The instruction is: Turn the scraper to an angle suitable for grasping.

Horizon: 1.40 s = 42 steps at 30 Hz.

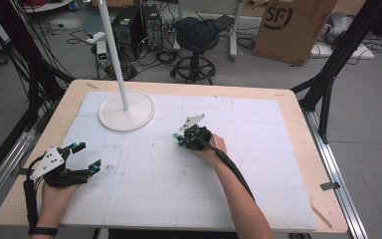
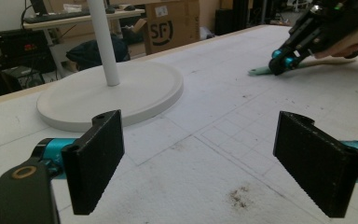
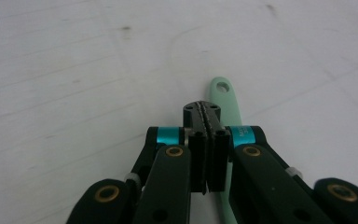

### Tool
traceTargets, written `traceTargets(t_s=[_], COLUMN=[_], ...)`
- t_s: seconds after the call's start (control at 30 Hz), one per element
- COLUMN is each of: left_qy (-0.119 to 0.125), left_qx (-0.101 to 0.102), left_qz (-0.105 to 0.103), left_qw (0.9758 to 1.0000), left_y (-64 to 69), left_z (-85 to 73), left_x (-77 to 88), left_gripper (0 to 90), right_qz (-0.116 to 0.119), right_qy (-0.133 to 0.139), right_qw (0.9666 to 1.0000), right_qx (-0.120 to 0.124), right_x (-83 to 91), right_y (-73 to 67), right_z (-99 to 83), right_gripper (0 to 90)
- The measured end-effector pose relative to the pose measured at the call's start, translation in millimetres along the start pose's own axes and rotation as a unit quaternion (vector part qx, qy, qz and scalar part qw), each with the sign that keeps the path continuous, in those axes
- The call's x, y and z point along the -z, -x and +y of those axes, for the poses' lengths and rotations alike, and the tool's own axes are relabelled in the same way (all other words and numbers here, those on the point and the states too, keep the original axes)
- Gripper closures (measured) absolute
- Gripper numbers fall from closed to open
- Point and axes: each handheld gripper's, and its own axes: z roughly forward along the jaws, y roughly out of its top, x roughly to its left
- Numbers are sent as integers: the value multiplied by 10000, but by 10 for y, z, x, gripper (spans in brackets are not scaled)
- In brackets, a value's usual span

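Green handle (image 3: pixel 224 95) mostly hidden under right gripper (image 3: pixel 207 111), lower centre; its far end unseen. Lamp pole (image 2: pixel 103 42) cut off at top edge.

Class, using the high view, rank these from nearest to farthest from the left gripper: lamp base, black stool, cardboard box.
Measured from the left gripper:
1. Lamp base, on the table's left, just ahead.
2. Black stool, on the floor beyond the table.
3. Cardboard box, far right.
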Motion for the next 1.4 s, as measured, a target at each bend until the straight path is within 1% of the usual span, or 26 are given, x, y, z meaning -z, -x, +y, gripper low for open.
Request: traceTargets(t_s=[0.1,0.13,0.17,0.2,0.27,0.43,0.47,0.5,0.53,0.6,0.63,0.67,0.7,0.73,0.77,0.8,0.83,0.87,0.9,0.93,0.97,1.0,1.03,1.2,1.23,1.4], left_qy=[5,6,6,6,10,17,17,21,23,20,21,23,29,29,28,29,29,35,34,43,56,59,64,51,55,40], left_qx=[-7,-21,-25,-26,-30,-23,-29,-27,-26,-29,-26,-22,-21,-21,-23,-29,-29,-36,-57,-59,-74,-95,-96,-127,-109,-153], left_qz=[4,-1,0,1,7,0,2,-3,0,-3,-5,-6,-5,-5,-7,-3,-3,6,9,10,14,23,25,33,40,43], left_qw=[10000,10000,10000,10000,10000,10000,10000,10000,10000,10000,10000,10000,10000,10000,10000,10000,10000,10000,10000,10000,10000,9999,9999,9999,9999,9999], left_y=[4,5,8,11,12,11,10,8,9,9,8,8,7,7,8,12,12,15,15,18,20,23,26,28,29,31], left_z=[0,0,0,0,-1,-1,-1,-1,-2,-1,-1,-2,-2,-2,-1,-2,-2,-2,-2,-3,-4,-4,-4,-3,-4,-3], left_x=[0,0,0,0,0,0,1,1,1,1,1,2,2,2,2,2,2,3,6,7,9,11,10,9,8,8], left_gripper=[166,166,165,165,166,165,165,165,164,164,164,163,162,162,162,161,160,160,160,160,159,159,159,159,159,160], right_qz=[-205,-205,-273,-332,-344,-344,-311,-311,-312,-300,-307,-307,-294,-294,-314,-449,-449,-496,-556,-556,-593,-721,-721,-1022,-1152,-1232], right_qy=[-6,-6,34,47,57,96,245,245,435,530,619,751,788,788,893,1112,1112,1202,1382,1382,1476,1624,1624,1988,2087,2045], right_qw=[9995,9995,9988,9984,9973,9963,9959,9959,9952,9948,9944,9931,9923,9923,9912,9888,9888,9871,9837,9837,9818,9782,9782,9672,9626,9607], right_qx=[-221,-221,-410,-448,-650,-776,-808,-808,-815,-819,-804,-842,-910,-910,-923,-884,-884,-934,-1006,-1006,-1035,-1070,-1070,-1208,-1283,-1414], right_x=[-15,-15,-10,-4,12,68,145,145,269,342,421,593,679,679,768,946,946,1028,1180,1180,1247,1360,1360,1548,1577,1598], right_y=[148,148,228,265,307,344,361,361,360,355,352,349,348,348,341,319,319,311,287,287,271,232,232,117,88,107], right_z=[-10,-10,-34,-46,-69,-90,-86,-86,-83,-86,-99,-143,-172,-172,-210,-313,-313,-370,-504,-504,-577,-737,-737,-1156,-1285,-1400], right_gripper=[899,899,899,899,898,870,823,823,769,751,716,678,590,590,562,504,504,467,412,412,377,285,285,199,193,175])
